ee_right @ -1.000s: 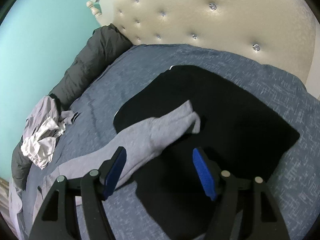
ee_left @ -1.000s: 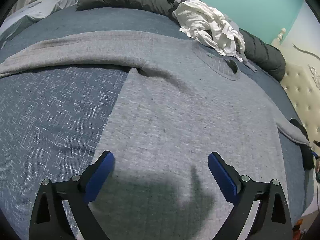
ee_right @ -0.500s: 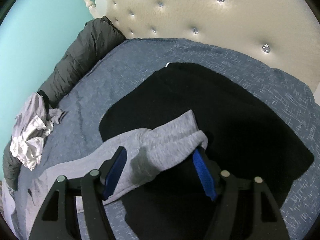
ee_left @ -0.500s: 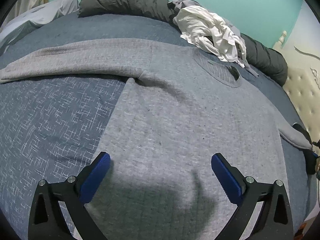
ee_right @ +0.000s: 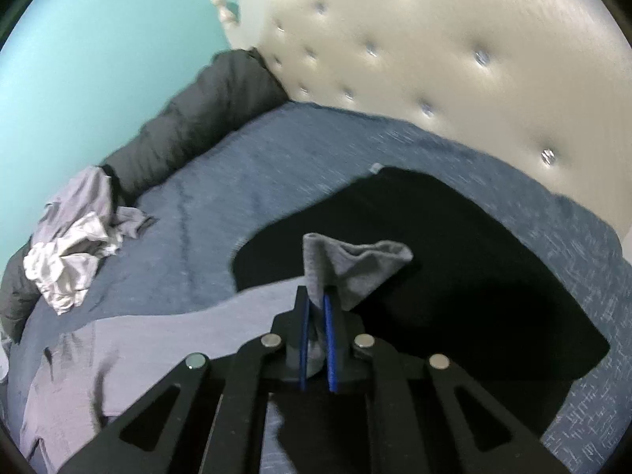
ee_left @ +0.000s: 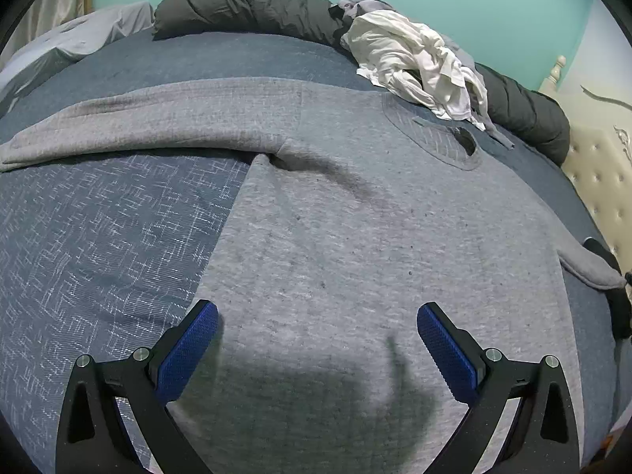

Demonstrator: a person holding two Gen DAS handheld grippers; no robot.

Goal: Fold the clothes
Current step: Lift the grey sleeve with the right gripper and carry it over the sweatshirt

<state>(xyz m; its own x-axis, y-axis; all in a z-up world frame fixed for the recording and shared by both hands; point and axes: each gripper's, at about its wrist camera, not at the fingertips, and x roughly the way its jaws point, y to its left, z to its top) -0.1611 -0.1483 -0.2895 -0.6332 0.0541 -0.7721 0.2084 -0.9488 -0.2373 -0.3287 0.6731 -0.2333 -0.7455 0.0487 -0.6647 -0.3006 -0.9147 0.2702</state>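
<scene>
Only the left wrist view shows the left gripper (ee_left: pixel 318 326), its jaws wide apart over the lower body of the gray sweatshirt (ee_left: pixel 355 237), nothing between them. The sweatshirt lies flat across the bed (ee_left: pixel 98 237), one sleeve stretched toward the far left edge, its neck toward a white crumpled pile (ee_left: pixel 414 67) by the far edge. Only the right wrist view shows the right gripper (ee_right: pixel 316 304), its jaws closing and clamped on the sweatshirt's other cuff (ee_right: pixel 347 264), raised above a black garment (ee_right: pixel 474 276) near the headboard (ee_right: pixel 434 39).
</scene>
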